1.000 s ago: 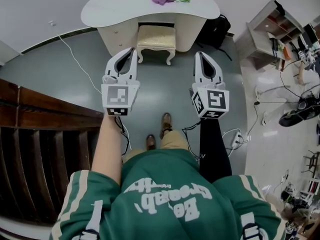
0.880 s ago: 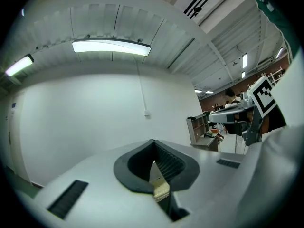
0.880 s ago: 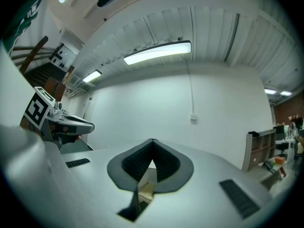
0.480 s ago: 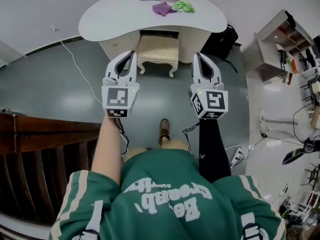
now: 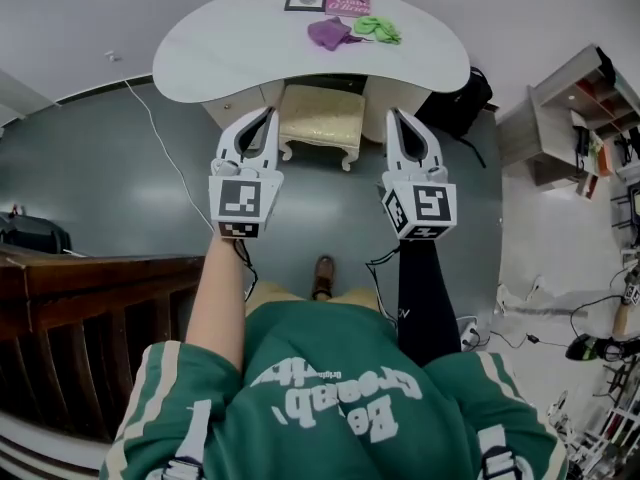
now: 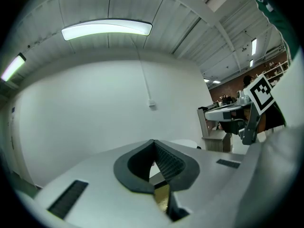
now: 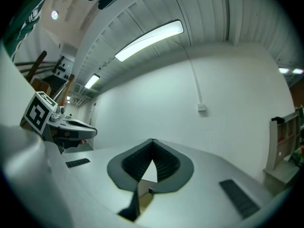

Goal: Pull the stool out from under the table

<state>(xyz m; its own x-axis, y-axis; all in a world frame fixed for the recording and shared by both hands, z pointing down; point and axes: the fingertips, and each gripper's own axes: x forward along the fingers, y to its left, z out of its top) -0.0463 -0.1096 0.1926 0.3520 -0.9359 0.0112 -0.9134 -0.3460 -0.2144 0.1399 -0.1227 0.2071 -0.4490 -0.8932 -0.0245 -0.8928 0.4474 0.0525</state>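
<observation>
Advancing on the stool: the person has stepped nearer over the last second. Stool sits half tucked under the surface, untouched. Left gripper and right gripper hang short of it, fingers closed, empty. Grasp not yet begun.

Left claw: jaws together, empty, aimed forward.
Right claw: jaws together, empty, level with left, apart.
Left arm: bare, stretched forward.
Right arm: dark-sleeved, stretched forward.
</observation>
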